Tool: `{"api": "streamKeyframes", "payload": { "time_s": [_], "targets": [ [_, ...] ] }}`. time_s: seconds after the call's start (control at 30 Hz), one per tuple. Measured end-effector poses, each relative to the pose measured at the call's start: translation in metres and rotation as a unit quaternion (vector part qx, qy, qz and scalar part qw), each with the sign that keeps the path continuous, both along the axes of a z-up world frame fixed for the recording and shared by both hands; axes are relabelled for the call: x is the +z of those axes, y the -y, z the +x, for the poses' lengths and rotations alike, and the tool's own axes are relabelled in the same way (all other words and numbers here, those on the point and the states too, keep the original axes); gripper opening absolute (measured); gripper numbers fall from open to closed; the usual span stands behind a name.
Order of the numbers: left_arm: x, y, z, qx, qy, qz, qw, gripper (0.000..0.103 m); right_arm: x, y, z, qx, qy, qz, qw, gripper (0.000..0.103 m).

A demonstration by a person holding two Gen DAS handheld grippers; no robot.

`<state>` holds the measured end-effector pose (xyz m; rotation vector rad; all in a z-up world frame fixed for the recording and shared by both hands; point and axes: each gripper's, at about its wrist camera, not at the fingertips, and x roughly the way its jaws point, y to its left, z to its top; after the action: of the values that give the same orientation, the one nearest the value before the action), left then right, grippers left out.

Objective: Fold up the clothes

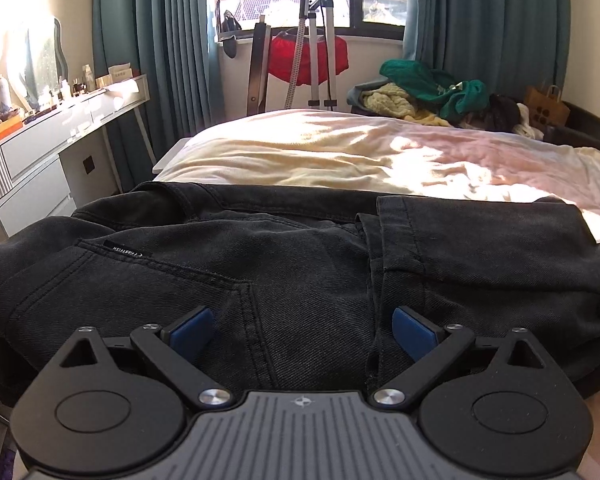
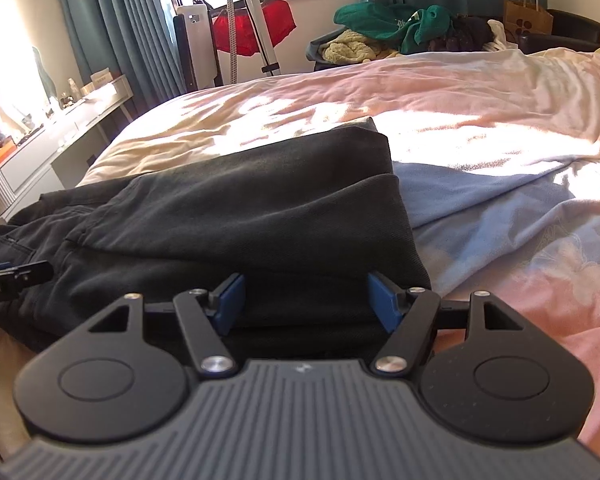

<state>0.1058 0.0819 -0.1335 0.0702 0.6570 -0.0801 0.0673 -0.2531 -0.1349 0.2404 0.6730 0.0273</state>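
Black jeans lie folded on the bed's near edge, back pocket and label toward the left. They also show in the right wrist view as a folded stack. My left gripper is open, its blue pads low over the seat of the jeans. My right gripper is open, its pads at the near edge of the folded legs, straddling the stack's right end. The left gripper's tip shows at the left edge of the right wrist view.
The bed carries a cream, pink and blue duvet. A dresser stands at left. A clothes pile, a garment steamer stand and a paper bag sit beyond the bed by the window.
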Motion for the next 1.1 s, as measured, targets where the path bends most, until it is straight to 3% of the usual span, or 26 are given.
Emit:
{"api": "streamKeyframes", "payload": {
  "time_s": [0.17,0.27,0.4,0.53,0.57,0.63,0.87,0.97,1.1],
  "targets": [
    [0.022,-0.02,-0.012,0.038,0.038,-0.042,0.9977,0.097,0.003,-0.002,-0.003,0.001,0.002,-0.011,1.0,0.069],
    [0.036,-0.043,-0.024,0.114,0.064,-0.076,0.9885,0.099,0.005,0.0,-0.006,-0.002,0.001,-0.006,1.0,0.069],
    [0.047,-0.086,-0.033,0.218,0.069,-0.138,0.9636,0.099,0.005,0.002,-0.009,-0.007,-0.001,-0.005,1.0,0.068],
    [0.046,-0.119,-0.037,0.274,0.055,-0.212,0.9365,0.099,0.007,0.005,-0.011,-0.016,-0.001,0.002,1.0,0.067],
    [0.046,-0.124,-0.039,0.287,0.055,-0.221,0.9305,0.098,0.008,0.006,-0.011,-0.019,0.0,0.004,1.0,0.067],
    [0.051,-0.126,-0.045,0.324,0.074,-0.195,0.9226,0.095,0.009,0.01,-0.011,-0.027,0.0,0.013,1.0,0.068],
    [0.046,-0.151,-0.053,0.349,0.045,-0.273,0.8953,0.099,0.009,0.014,-0.011,-0.036,-0.007,0.038,0.999,0.068],
    [0.019,-0.174,-0.051,0.345,0.002,-0.384,0.8566,0.099,0.009,0.01,-0.011,-0.032,-0.007,0.034,0.999,0.069],
    [-0.012,-0.196,-0.042,0.339,-0.03,-0.48,0.8089,0.096,0.01,0.004,-0.01,-0.021,-0.003,0.024,0.999,0.069]
  ]
}}
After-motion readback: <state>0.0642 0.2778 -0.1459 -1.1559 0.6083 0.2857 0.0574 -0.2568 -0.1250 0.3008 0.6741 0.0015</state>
